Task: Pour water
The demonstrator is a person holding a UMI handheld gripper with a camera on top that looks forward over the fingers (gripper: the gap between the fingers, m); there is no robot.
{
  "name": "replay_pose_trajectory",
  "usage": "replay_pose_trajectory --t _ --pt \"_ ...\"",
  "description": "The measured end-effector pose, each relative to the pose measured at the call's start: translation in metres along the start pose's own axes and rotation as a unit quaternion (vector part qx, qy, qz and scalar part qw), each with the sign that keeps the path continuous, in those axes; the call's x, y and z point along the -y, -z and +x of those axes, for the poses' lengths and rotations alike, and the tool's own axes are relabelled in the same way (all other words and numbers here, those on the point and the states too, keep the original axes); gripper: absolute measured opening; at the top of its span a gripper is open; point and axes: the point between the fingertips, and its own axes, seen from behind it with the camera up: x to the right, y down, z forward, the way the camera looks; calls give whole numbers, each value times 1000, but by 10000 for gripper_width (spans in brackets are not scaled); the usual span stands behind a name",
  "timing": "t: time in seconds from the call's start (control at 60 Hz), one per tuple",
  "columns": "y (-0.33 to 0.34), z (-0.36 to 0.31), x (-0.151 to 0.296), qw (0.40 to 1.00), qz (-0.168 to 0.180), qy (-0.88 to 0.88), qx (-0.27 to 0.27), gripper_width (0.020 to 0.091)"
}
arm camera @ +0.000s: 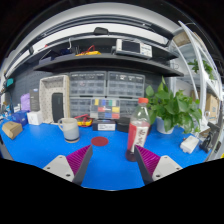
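Note:
A clear plastic bottle [139, 127] with a red cap and red label stands upright on the blue table [110, 165], just beyond my right finger. A grey mug [69, 129] stands farther off to the left, beyond my left finger. My gripper [112, 160] is open, with its magenta pads [78, 159] wide apart and only bare blue table between them. A small red disc [99, 142] lies on the table ahead, between the mug and the bottle.
A green potted plant [178, 108] stands behind the bottle at the right. A white drawer cabinet [105, 98] and a shelf with a device [130, 46] fill the back. A white box [53, 99] and small items sit at the left, and a white object [189, 144] lies at the right.

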Motion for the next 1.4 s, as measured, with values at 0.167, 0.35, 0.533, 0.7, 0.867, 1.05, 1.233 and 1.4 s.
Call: replay_pose_trajectory --t 0.167,0.35,0.533,0.7,0.867,1.05,1.233,1.4 --pt "-14 102 -31 999 25 -1 -32 859" --pt "-59 131 -12 998 53 5 -40 848" --pt "-106 137 -4 998 52 12 -28 848" --pt "-132 132 1 998 62 10 -20 698" --pt "-137 125 4 996 78 16 -26 513" --pt "-140 118 7 995 82 46 -19 401" --pt "-146 108 10 993 65 91 -23 400" --pt "-164 74 24 969 52 238 -29 401"
